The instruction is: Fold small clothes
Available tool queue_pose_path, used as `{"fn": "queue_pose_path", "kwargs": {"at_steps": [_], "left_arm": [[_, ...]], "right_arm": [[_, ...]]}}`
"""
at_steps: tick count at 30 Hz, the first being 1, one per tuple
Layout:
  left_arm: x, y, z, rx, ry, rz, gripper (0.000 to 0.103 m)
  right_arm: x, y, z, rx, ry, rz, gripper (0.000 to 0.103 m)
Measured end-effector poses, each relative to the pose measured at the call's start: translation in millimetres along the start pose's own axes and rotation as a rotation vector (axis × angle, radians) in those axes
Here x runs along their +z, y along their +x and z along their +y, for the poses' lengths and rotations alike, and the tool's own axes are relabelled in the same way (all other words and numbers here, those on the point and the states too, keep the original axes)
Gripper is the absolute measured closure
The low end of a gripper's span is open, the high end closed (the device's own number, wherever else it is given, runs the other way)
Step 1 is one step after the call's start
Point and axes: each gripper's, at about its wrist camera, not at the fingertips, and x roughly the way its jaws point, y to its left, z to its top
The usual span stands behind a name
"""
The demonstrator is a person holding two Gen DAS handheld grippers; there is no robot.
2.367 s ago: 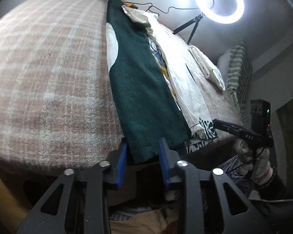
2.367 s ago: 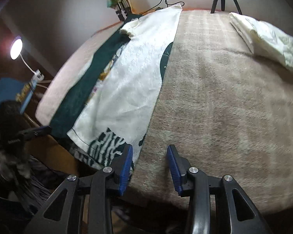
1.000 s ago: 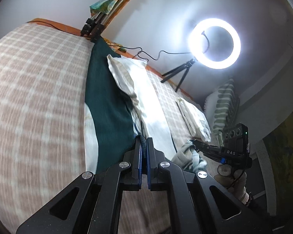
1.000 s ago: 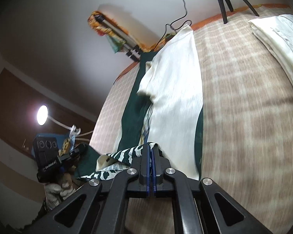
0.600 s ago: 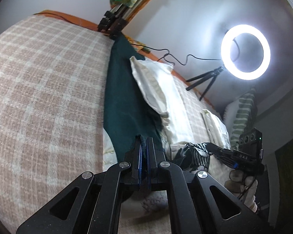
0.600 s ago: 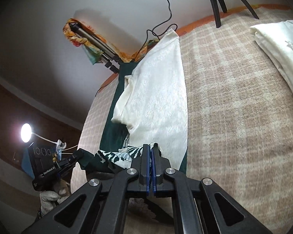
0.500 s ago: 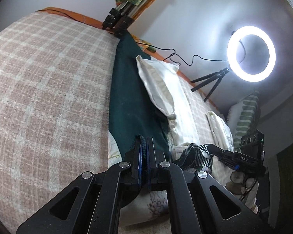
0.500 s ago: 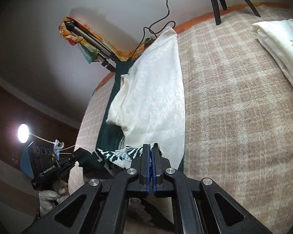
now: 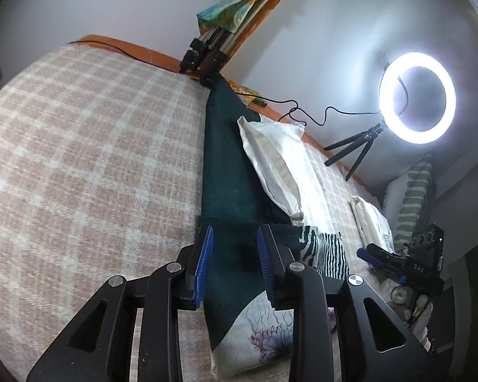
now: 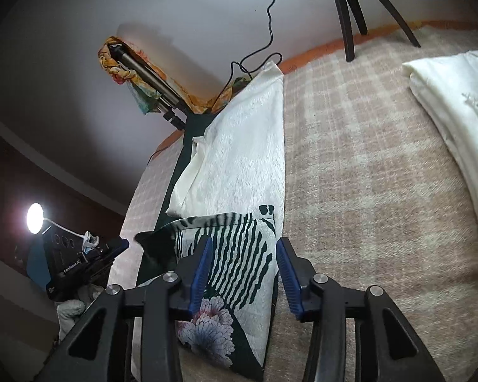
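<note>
Since before: both tongs had just been opening; half a second earlier each pair was pinched on the near hem, now that hem lay dropped over the middle of the garment [image 9: 232, 191], folded back on itself
Left tongs [image 9: 234, 264]: spread, blue pads apart, dark green cloth sat between them but neither pad pressed it
Right tongs [image 10: 243, 273]: spread wider, the striped white-and-green corner lay between the pads, not squeezed
Garment: stretched lengthwise down the bed [image 9: 79, 159], green side toward the left, cream side [image 10: 245, 159] toward the right, flower print showing on the turned-over flap nearest the cameras
Bed: covered with a pink-and-cream checked blanket
Folded cream piece [image 10: 455, 121]: well apart, over at the right
Ring light [image 9: 417, 97]: lit, on a small tripod at the far edge
Other bits: tripod legs wrapped in colourful cloth [image 9: 216, 47] by the wall
</note>
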Motion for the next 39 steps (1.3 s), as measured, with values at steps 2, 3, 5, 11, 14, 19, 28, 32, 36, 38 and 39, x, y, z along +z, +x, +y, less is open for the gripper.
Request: {"fn": "queue_pose_path", "kwargs": {"at_steps": [2,3,5,11,14,19,28,32,36,38,39], "left_arm": [[-1.4,-2.1,2.7,0.006,0.003,-0.003,0.073],[-2.4,-1.5,3.9,0.01,0.002,0.002,0.073],[-6.2,2.4,6.7,0.024,-0.001,0.025,0.073],[-19.4,21.3,3.6,0.03,0.023,0.11,0.073],[-22.6,27.7,-1.9,0.046,0.048,0.126,0.073],[-23.1,35.9,-1.9,0.091,0.07,0.133,0.073],[-9.4,25.0,9.8,0.114,0.024,0.075,0.071],[4.5,18.6,15.1,0.115,0.015,0.04,0.068],[25.9,13.9,16.3,0.101,0.003,0.003,0.065],[35.6,12.4,15.6,0.1,0.002,-0.015,0.063],[39.5,12.3,14.9,0.099,0.006,-0.02,0.063]], "right_arm": [[-3.0,-1.8,2.2,-0.026,-0.032,-0.003,0.06],[-4.7,0.1,3.6,-0.048,-0.052,0.003,0.061],[-8.2,6.1,4.9,-0.089,-0.083,0.019,0.063],[-13.7,26.4,4.0,-0.138,-0.116,0.084,0.074],[-17.1,32.5,5.9,-0.166,-0.134,0.095,0.093],[-19.8,32.1,7.3,-0.223,-0.164,0.094,0.103],[-19.1,25.3,17.6,-0.286,-0.216,0.08,0.099],[-8.5,13.5,20.0,-0.261,-0.206,0.041,0.09],[4.0,9.6,16.1,-0.223,-0.161,0.017,0.076],[7.8,10.0,15.6,-0.224,-0.155,0.016,0.076],[9.8,10.1,15.4,-0.228,-0.157,0.014,0.076]]}}
